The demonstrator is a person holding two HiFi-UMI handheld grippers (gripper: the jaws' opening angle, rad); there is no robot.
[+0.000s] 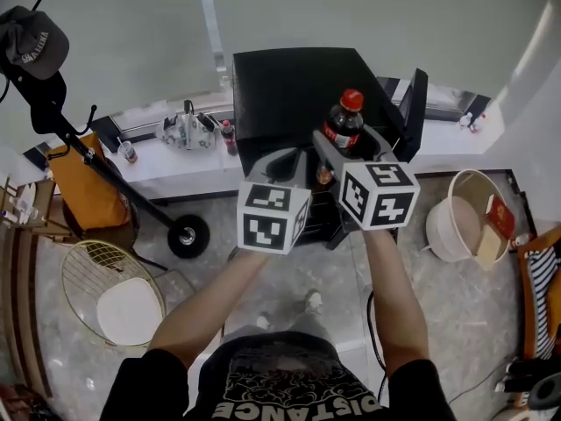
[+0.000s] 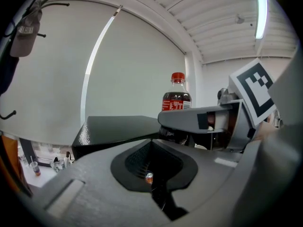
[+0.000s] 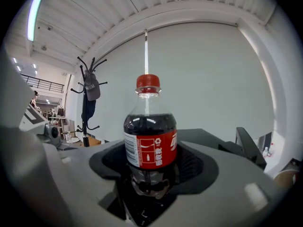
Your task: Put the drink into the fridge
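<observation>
A cola bottle (image 1: 344, 123) with a red cap and red label stands upright in my right gripper (image 1: 349, 158), which is shut on its lower body. In the right gripper view the bottle (image 3: 149, 141) fills the middle, clamped between the dark pads (image 3: 191, 167). A black mini fridge (image 1: 298, 95) stands just beyond both grippers, with its door (image 1: 412, 103) swung open to the right. My left gripper (image 1: 282, 167) hangs beside the right one in front of the fridge. Its jaws are together with nothing held (image 2: 152, 143). From the left gripper view the bottle (image 2: 176, 98) rises above the right gripper (image 2: 203, 119).
A coat rack (image 1: 61, 121) with a cap stands at the left, its wheeled base (image 1: 188, 235) close to the fridge. A gold wire chair (image 1: 114, 292) is at lower left. A white basin (image 1: 465, 217) sits on the floor at right. Small bottles line the window ledge (image 1: 188, 130).
</observation>
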